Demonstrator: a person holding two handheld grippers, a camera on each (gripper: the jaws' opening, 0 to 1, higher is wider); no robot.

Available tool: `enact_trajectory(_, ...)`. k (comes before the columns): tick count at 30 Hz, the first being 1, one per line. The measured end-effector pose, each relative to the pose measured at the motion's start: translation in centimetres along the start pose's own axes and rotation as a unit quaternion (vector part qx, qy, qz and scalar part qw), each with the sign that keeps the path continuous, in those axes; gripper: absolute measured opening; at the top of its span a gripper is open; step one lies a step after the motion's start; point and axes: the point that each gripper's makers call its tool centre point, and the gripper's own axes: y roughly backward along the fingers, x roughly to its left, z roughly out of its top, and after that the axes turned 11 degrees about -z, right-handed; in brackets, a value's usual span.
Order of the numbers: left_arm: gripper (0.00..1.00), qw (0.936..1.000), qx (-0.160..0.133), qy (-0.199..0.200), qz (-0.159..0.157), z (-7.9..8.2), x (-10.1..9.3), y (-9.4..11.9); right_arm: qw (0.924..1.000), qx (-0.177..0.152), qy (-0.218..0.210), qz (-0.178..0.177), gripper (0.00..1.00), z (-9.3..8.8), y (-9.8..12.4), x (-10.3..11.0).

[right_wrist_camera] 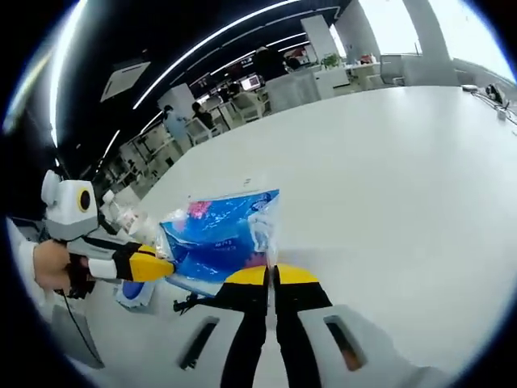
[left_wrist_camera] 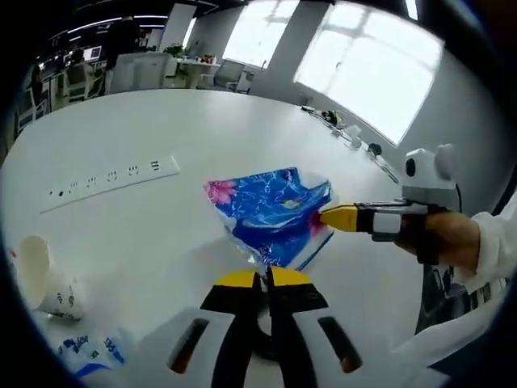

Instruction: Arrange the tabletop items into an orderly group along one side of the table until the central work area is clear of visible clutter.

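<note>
Risk: 2 grippers, left gripper (left_wrist_camera: pixel 264 277) and right gripper (right_wrist_camera: pixel 272 275), jaws clamped on 1 blue packet (left_wrist_camera: pixel 271 214); opposing pull may tear its film above the desk (left_wrist_camera: pixel 161 121).

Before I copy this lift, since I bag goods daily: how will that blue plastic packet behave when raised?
The blue plastic packet looks floppy: its film is crinkled and puckers where the left gripper and right gripper pinch it. Probably light, since edge pinches alone seem to carry it. The glossy film may slip.
</note>
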Motion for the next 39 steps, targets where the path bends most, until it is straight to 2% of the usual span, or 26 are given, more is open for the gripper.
enact_trajectory(5, 0.0, 1.0, 0.008, 0.001, 0.002, 0.3, 1.1, -1.2, 0.9998, 0.0, 0.016, -0.013, 0.0, -0.2, -1.5, -0.7)
enact_trajectory(9, 0.01, 0.9997, 0.023, -0.001, 0.003, -0.1, 1.2, -2.2, 0.999, 0.009, 0.032, -0.028, 0.0, -0.7, -2.6, -1.5)
enact_trajectory(13, 0.0, 0.9991, 0.038, 0.012, 0.012, -0.7, 2.2, -3.1, 0.9992, 0.023, 0.006, -0.032, 0.0, -1.3, -3.2, -1.9)
enact_trajectory(17, 0.0, 0.9991, 0.037, 0.02, 0.007, -0.5, 1.7, -3.7, 0.9986, 0.023, 0.022, -0.043, 0.0, -1.5, -3.6, -2.5)
enact_trajectory(24, 0.01, 0.9976, 0.065, 0.017, 0.015, -1.9, 1.4, -4.2, 0.9985, 0.026, 0.026, -0.041, 0.0, -1.9, -4.4, -2.6)
enact_trajectory(29, 0.0, 0.9967, 0.056, 0.056, 0.015, -1.8, 2.2, -4.3, 0.9986, 0.034, 0.003, -0.04, 0.0, -2.5, -4.9, -3.0)
enact_trajectory(39, 0.0, 0.9961, 0.064, 0.056, 0.023, -2.5, 3.5, -4.8, 0.999, 0.031, 0.002, -0.032, 0.0, -2.5, -5.1, -2.9)
